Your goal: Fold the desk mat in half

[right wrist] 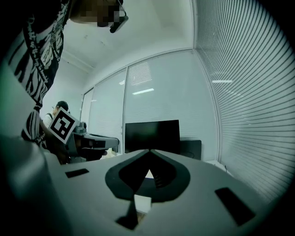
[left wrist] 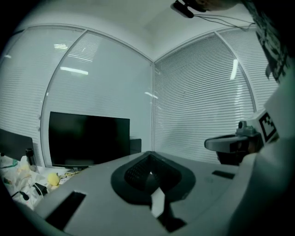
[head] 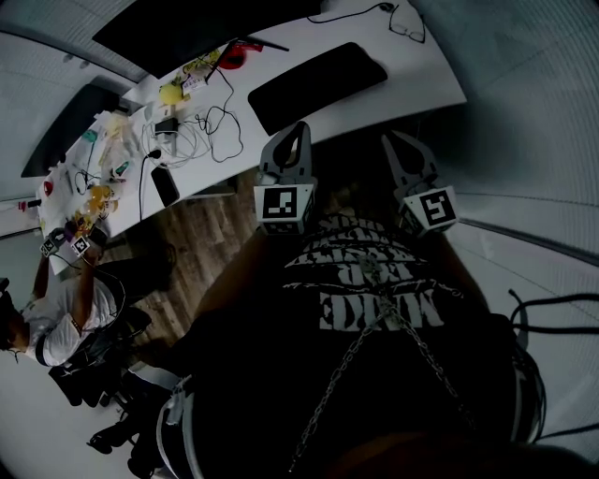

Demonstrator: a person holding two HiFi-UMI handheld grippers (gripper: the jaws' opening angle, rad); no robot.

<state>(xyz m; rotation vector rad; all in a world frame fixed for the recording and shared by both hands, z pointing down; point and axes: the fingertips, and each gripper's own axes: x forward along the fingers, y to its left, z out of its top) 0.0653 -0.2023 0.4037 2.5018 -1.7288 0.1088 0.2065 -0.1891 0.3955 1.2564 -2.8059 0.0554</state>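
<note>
The black rectangular desk mat [head: 318, 84], matte, smooth and round-cornered, lies flat and unfolded on the glossy white desk [head: 426, 79] in the upper centre of the head view, slanting up toward the right.

Both grippers sit just below it in the frame. Their tips show at the desk's near edge, clear of the mat.

- **Left gripper:** The left gripper [head: 296, 133] is a grey plastic wedge with a black-and-white marker cube at its base. Its jaws are pressed together to a point with nothing between them. In its own view the ribbed black pads meet in a ridge.
- **Right gripper:** The right gripper [head: 395, 140] has the same shape and is likewise closed tight and empty.

A tangle of thin black cables [head: 217, 126] sprawls over the desk to the left of the mat. Dark-framed glasses [head: 408, 23] lie near the top edge of the frame.

A flat black monitor [left wrist: 90, 138] stands at the left of the left gripper view, before frosted glass panels. Pale horizontal slatted blinds [left wrist: 203, 101] fill that view's right half.

Brown wood-grain floor [head: 211, 229] shows under the desk. At the lower left of the head view a seated person in a white top [head: 61, 313] works at the cluttered end of the desk.
</note>
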